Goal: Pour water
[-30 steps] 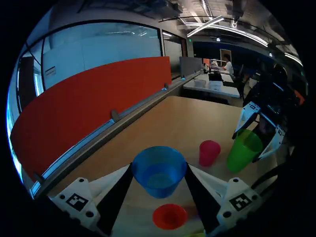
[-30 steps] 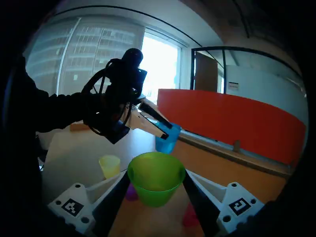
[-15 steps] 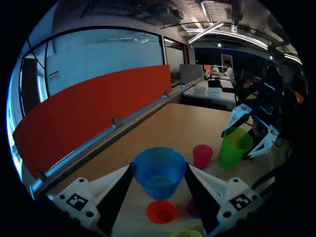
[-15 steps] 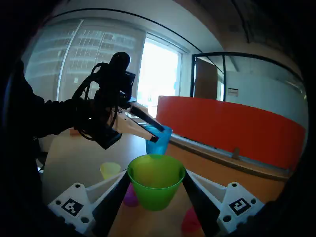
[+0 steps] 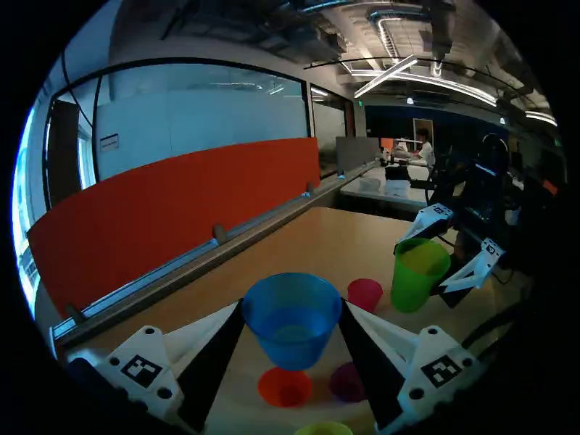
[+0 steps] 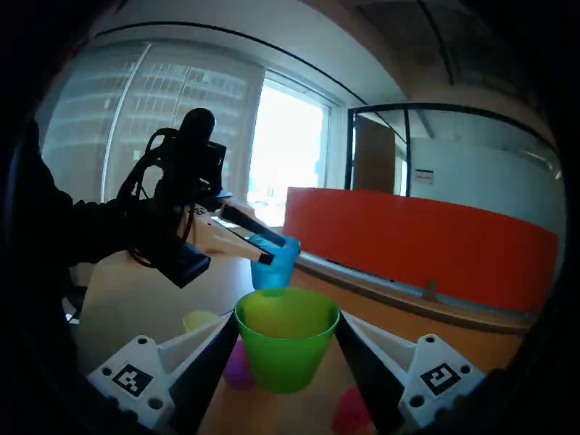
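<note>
Desk [image 5: 326, 239] and red partition [image 5: 181, 196] have dropped away in the left gripper view over the last second, so both tools are rising clear of the tabletop. Left gripper [image 5: 291, 313] stays clenched on the blue cup [image 5: 291, 326], a finger pressed on each side, with what looks like water sitting low inside. Right gripper [image 6: 287, 341] is likewise clamped on the green cup [image 6: 287, 351], which looks empty. And they're closing in! The green cup has slid from the far edge toward the middle of the left gripper view, and in the right gripper view the blue cup now hangs just behind the green rim. Both cups are upright, with no tilt yet, so I'd call this the line-up before the pour. Beneath them on the desk stand the spare pink cup [image 5: 364, 293], orange cup [image 5: 285, 386] and purple cup [image 5: 346, 380], untouched.
</note>
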Motion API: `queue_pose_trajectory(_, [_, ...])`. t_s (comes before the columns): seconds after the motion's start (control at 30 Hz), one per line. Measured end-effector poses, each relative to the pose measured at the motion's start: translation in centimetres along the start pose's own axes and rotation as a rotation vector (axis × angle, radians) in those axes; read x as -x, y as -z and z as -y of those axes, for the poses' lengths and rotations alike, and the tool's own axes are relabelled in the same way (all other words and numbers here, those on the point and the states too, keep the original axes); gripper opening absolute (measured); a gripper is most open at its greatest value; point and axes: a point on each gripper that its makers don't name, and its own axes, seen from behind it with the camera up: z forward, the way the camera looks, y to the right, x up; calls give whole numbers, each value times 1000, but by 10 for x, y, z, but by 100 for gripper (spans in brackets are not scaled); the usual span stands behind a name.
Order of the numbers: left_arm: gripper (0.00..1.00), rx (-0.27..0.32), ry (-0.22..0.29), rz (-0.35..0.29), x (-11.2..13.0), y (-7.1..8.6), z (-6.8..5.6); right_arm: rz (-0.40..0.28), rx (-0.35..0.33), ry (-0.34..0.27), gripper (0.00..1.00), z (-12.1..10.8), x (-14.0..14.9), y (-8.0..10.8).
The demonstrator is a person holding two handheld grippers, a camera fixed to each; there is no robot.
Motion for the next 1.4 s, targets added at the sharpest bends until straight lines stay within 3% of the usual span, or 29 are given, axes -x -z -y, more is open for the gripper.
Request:
queue_pose_trajectory(0.5, [88,-23,49,-110,-14,23,-2,3,1,14,93,1,-5,0])
queue_pose_trajectory(1.4, [88,-63,54,-248,-36,58,-22,-4,-12,20,93,4,-12,-1])
